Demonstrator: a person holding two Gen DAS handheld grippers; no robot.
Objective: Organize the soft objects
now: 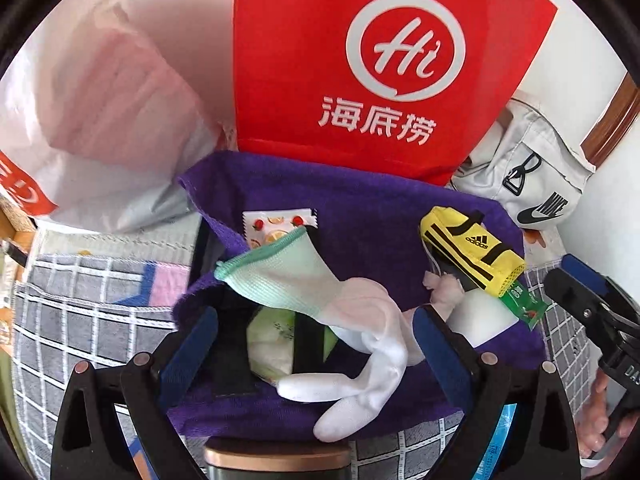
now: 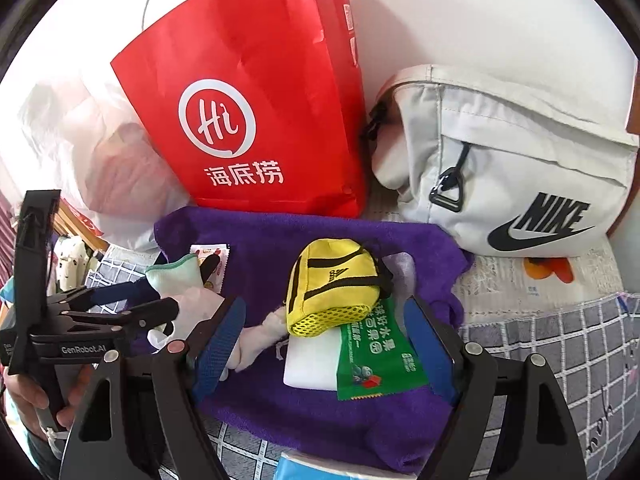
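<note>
A purple towel (image 1: pixel 360 216) (image 2: pixel 304 240) lies on the checked cover. On it lie a white glove with a green cuff (image 1: pixel 340 312) (image 2: pixel 172 276), a yellow Adidas pouch (image 1: pixel 472 252) (image 2: pixel 334 284), a white block (image 2: pixel 312 364) and a green sachet (image 2: pixel 372 360). My left gripper (image 1: pixel 316 344) is open, its blue pads either side of the glove. My right gripper (image 2: pixel 324 344) is open, its pads either side of the pouch, block and sachet. A small pale cloth (image 2: pixel 260 340) lies by its left pad.
A red paper bag (image 1: pixel 360 60) (image 2: pixel 256 120) stands behind the towel. A white plastic bag (image 1: pixel 100 120) is at the left, a white Nike bag (image 2: pixel 512 160) at the right. A fruit-print packet (image 1: pixel 276 224) and a green packet (image 1: pixel 272 340) lie under the glove.
</note>
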